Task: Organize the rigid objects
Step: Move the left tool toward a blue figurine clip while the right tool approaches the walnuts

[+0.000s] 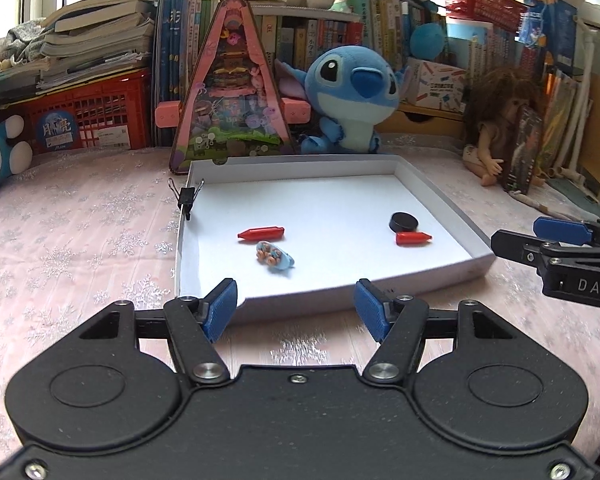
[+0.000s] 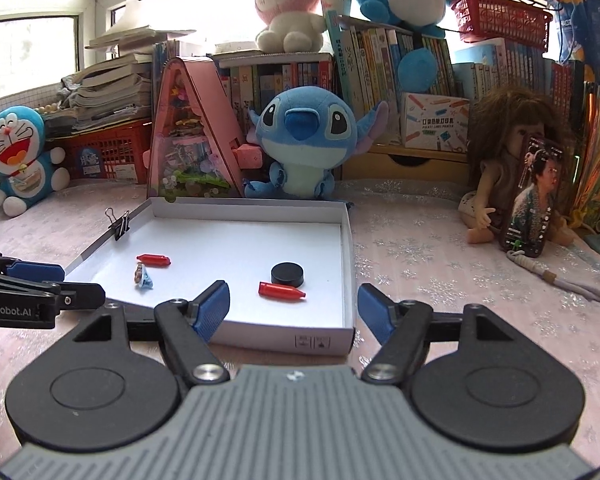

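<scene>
In the white tray [image 1: 204,200], two red crayons [image 1: 261,234], a black disc [image 1: 403,221] and a blue clip [image 1: 274,257] are seen. At its near edge, the left gripper [image 1: 296,310] and right gripper [image 2: 293,307] are held wide apart, nothing gripped.

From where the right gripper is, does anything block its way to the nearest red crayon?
Only the white tray's low front wall lies between the right gripper and the red crayon. The black puck sits just behind the crayon.
</scene>
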The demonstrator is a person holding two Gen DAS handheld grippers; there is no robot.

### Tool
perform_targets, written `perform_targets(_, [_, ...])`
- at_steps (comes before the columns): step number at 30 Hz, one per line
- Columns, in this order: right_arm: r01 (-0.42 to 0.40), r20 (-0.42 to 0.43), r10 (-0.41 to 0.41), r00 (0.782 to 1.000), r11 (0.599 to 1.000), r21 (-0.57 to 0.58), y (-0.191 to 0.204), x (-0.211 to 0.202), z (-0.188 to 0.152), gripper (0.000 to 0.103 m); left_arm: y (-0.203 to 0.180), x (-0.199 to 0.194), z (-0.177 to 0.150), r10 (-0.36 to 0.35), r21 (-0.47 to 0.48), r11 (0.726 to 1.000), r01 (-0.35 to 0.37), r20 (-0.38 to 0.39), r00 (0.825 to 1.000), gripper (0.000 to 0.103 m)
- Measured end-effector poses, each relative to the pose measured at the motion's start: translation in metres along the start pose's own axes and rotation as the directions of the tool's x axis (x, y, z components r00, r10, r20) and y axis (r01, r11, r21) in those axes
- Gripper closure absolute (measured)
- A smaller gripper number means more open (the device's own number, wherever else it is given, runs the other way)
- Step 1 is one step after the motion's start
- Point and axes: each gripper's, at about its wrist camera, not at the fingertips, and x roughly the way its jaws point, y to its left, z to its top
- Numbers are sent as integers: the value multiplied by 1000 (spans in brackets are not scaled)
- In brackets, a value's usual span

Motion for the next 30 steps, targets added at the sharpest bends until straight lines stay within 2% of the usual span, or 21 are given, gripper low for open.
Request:
perform_targets(10, [6,23,-5,1000,999,-37,4,-36,-33,21,-9,-40,-47,-12,84,996,9,38,999,38])
perform_targets(21, [22,9,-22,1000,999,-33,9,-62,-81,21,1,-65,-96,-5,76,997,3,18,1000,39])
perform_targets(30, [24,-9,-24,1000,999,-24,12,-73,-99,21,2,-77,-116,-13,82,997,13,8,1000,40])
